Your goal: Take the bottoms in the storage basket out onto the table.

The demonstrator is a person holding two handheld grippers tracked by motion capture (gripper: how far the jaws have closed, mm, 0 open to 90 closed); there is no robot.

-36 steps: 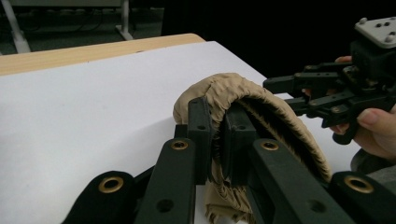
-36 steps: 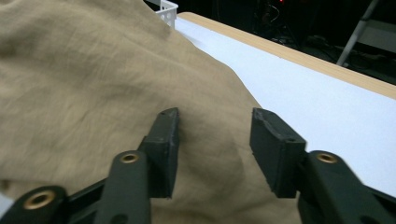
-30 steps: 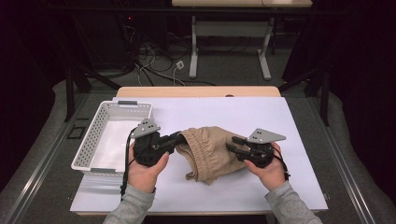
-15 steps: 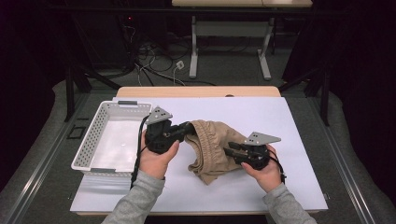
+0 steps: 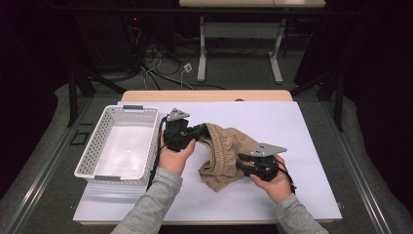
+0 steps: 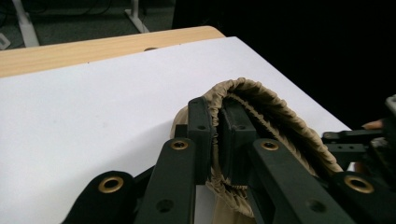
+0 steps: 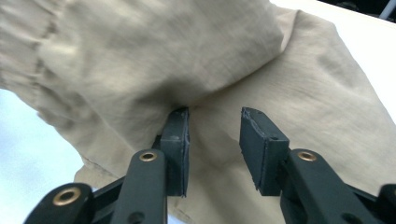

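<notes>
A: Where the tan cloth [image 5: 224, 156] lies, is it flat on the counter [image 5: 311, 131]?

B: No. It sits bunched near the middle of the white sheet covering the counter, with its gathered, elastic edge lifted at the left side and the rest slumped toward the person.

A: Who lifts that edge?

B: The left gripper [image 6: 218, 135]. In the left gripper view its jaws are pressed together on the ruffled hem, pinching it between the two black pads, and the hem arches over them.

A: And the right gripper [image 7: 212, 140]?

B: Its jaws stand spread, having opened a little just now. In the right gripper view the cloth lies in front of and under them; the left pad touches a fold, the other is clear of it. From above, that gripper rests at the cloth's right edge.

A: What lies around that?

B: A white plastic basket [image 5: 92, 156] with perforated walls stands just left of the left hand [image 5: 173, 158], near the counter's left edge. Grey sleeves [image 5: 151, 204] come in from the bottom.
</notes>
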